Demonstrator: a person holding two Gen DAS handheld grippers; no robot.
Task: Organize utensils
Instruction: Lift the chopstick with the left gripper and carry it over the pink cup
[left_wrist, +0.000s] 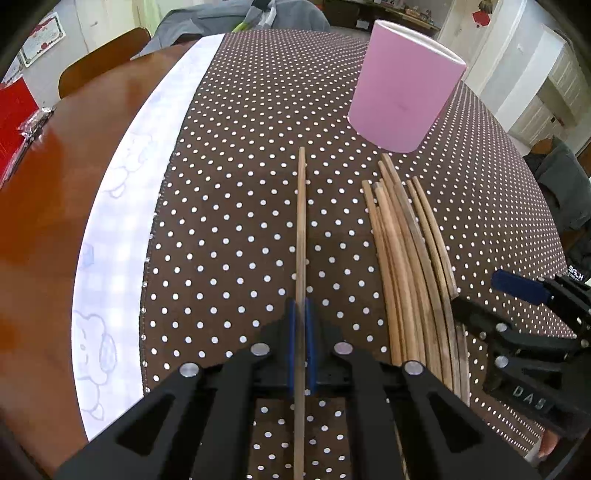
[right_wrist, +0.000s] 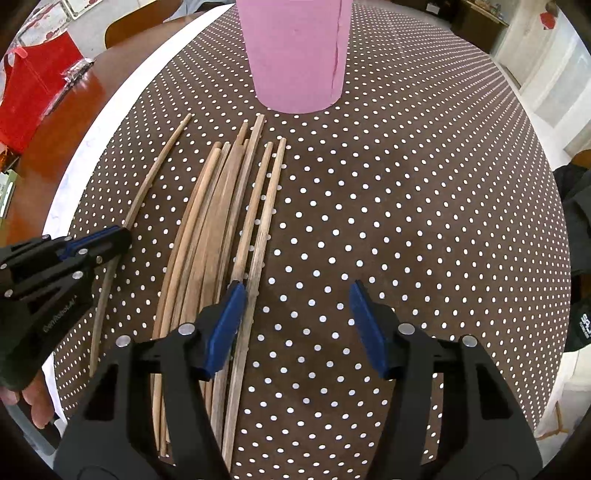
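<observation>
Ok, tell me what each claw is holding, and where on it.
Left claw: shut on a single chopstick, gripped partway along its shaft. Right claw: open, holding nothing, beside the chopstick pile.

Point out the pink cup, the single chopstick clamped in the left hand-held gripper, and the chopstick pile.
pink cup (left_wrist: 402, 92), left wrist view, side wall.
single chopstick (left_wrist: 301, 221), left wrist view, mid shaft.
chopstick pile (right_wrist: 207, 240), right wrist view, middle of the bundle.

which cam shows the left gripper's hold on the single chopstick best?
Left wrist: the left gripper pads pinch the single chopstick dead centre. Right wrist shows that gripper only side-on at the frame edge.
</observation>
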